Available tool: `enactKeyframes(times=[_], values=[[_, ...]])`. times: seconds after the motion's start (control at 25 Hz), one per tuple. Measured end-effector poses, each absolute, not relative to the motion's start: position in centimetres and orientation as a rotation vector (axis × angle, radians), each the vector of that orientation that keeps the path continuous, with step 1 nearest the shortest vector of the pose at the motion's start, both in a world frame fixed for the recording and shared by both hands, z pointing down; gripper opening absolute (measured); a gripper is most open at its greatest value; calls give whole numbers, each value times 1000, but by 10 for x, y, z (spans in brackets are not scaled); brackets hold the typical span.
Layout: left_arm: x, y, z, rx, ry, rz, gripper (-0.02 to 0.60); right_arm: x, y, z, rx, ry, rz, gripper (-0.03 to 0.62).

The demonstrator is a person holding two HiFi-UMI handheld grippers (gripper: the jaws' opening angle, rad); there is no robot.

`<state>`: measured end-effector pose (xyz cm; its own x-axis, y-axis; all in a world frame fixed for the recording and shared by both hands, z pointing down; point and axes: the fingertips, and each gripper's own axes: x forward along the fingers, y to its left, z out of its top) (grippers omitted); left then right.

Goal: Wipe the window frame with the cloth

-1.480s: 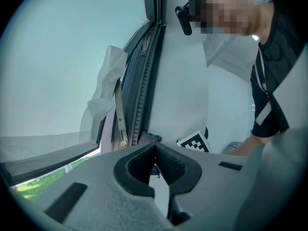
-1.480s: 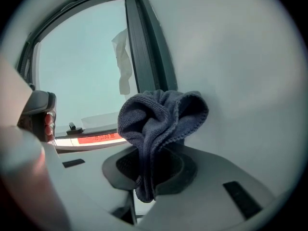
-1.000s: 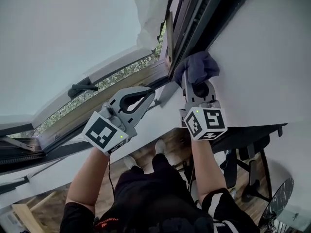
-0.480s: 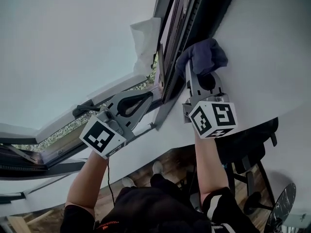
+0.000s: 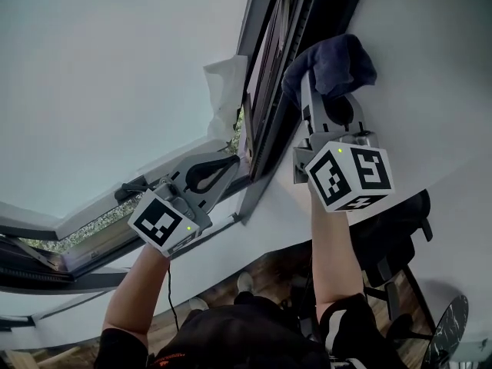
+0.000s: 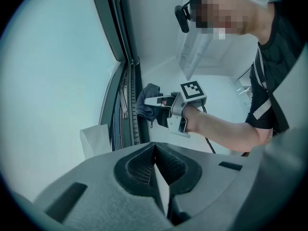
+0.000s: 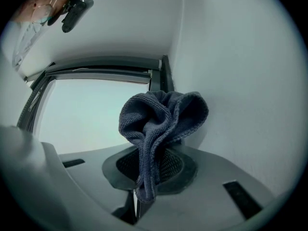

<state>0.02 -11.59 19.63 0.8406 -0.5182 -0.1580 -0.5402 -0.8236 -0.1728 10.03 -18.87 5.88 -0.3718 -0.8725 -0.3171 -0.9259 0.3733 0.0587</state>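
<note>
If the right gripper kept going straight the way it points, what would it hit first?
Probably the dark window frame, with the clamped cloth ahead of the right gripper touching first. Depth is unclear, and the white wall lies close beside.

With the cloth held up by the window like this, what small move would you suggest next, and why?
Probably shift the right gripper sideways to press the bunched dark blue knitted cloth onto the dark window frame. Its fingers are shut on the cloth, which sits at the frame's edge, mostly over the white wall.
</note>
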Motion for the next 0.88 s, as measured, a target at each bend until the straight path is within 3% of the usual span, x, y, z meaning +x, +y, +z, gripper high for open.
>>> enactKeyframes(times=[0.48,0.88], values=[[-2,-119,188,-2852,843,144,18,100,-198,37,-1608,2383,353,49],[1,-121,205,-2835,807,143,18,99,-201,66,-1630,2404,292,49]])
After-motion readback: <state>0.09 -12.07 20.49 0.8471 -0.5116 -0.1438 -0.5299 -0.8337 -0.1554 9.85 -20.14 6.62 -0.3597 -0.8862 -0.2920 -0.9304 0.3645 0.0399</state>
